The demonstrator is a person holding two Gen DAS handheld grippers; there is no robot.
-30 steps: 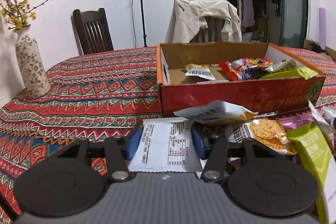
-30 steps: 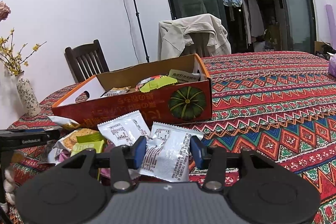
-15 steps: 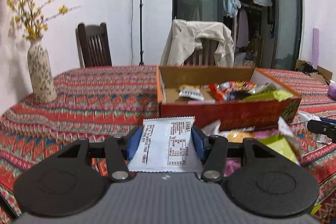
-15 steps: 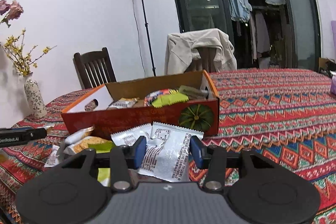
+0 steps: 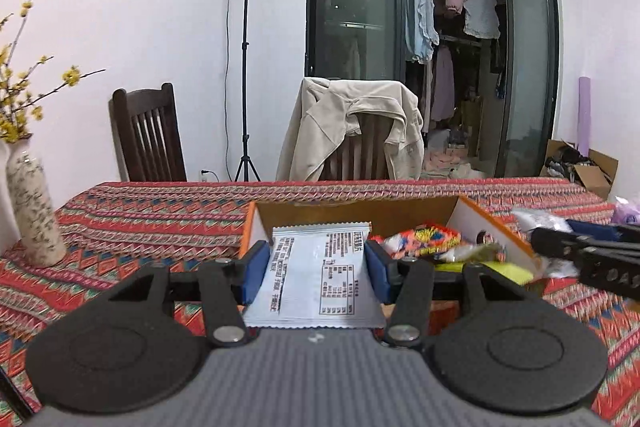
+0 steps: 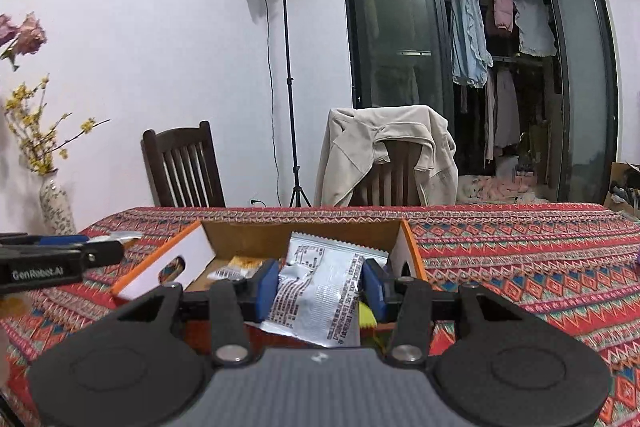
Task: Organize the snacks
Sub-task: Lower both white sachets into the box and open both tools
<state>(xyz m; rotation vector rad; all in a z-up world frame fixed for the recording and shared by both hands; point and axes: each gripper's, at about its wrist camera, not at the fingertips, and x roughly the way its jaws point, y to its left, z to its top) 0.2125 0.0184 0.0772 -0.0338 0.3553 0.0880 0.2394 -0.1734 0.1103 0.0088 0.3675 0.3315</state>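
My left gripper (image 5: pixel 318 269) is shut on a flat white snack packet (image 5: pixel 316 279) with printed text, held in the air before the open cardboard box (image 5: pixel 352 217). Several colourful snacks (image 5: pixel 420 241) lie inside the box. My right gripper (image 6: pixel 320 283) is shut on a crinkled silver-white packet (image 6: pixel 320 291), raised in front of the same box (image 6: pixel 304 239). The right gripper shows at the right edge of the left wrist view (image 5: pixel 588 255); the left gripper shows at the left edge of the right wrist view (image 6: pixel 52 259).
A table with a red patterned cloth (image 5: pixel 140 219) carries a vase of yellow flowers (image 5: pixel 34 211) at the left. Two chairs (image 5: pixel 148 135), one draped with a beige jacket (image 5: pixel 352 123), stand behind it, beside a light stand (image 5: pixel 244 67) and an open wardrobe.
Both grippers have risen with their packets, from low over the table's loose snacks to above the box's front wall. The loose snacks have dropped out of view.
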